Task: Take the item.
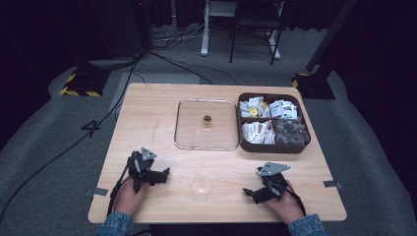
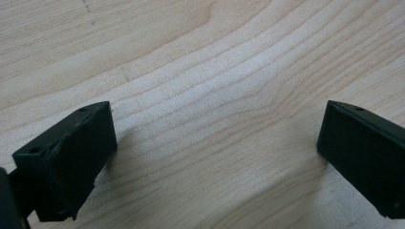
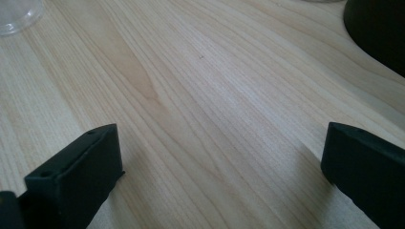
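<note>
A clear plastic cup (image 1: 201, 187) stands near the table's front edge, between my two grippers. My left gripper (image 1: 160, 175) rests on the wood to the cup's left, open, with bare tabletop between its jaws (image 2: 217, 152). To the cup's right lies my right gripper (image 1: 252, 193), also open with nothing between its jaws (image 3: 222, 171); the cup's rim (image 3: 16, 14) shows at the top left of the right gripper view. A clear square lid (image 1: 207, 124) with a small brass knob lies flat at mid-table. Beside it sits a dark compartment box (image 1: 273, 146) holding sachets and wrapped items.
The wooden table (image 1: 147, 113) stands on grey carpet. A black cable (image 1: 59, 155) runs off the left side across the floor. Chair and desk legs (image 1: 231, 44) stand behind the table, and a dark box corner (image 3: 377, 28) lies ahead of my right gripper.
</note>
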